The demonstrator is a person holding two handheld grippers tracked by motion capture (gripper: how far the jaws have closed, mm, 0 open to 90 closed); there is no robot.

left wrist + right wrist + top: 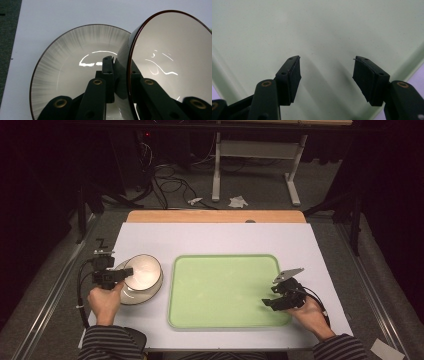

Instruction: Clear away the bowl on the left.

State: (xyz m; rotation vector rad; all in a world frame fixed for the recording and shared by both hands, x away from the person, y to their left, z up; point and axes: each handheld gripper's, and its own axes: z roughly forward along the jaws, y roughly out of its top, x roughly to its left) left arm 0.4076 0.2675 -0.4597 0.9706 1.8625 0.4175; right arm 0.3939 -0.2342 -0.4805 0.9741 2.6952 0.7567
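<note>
A white bowl [144, 270] with a dark rim is tilted on a grey-streaked plate [131, 297] at the left of the table. My left gripper [126, 271] is shut on the bowl's near rim. In the left gripper view the bowl [170, 62] leans to the right, with the gripper [122, 68] clamped across its wall and the plate [67, 60] lying behind. My right gripper [269, 297] hovers open over the right part of the pale green tray [220, 285]. In the right gripper view the gripper [326, 67] has nothing between its jaws, with the tray [312, 30] beneath.
A white mat [220, 237] covers the table under the tray and plate. A wooden table edge [215, 216] runs along the far side. Cables [170, 182] and a white desk frame [255, 160] are on the floor beyond.
</note>
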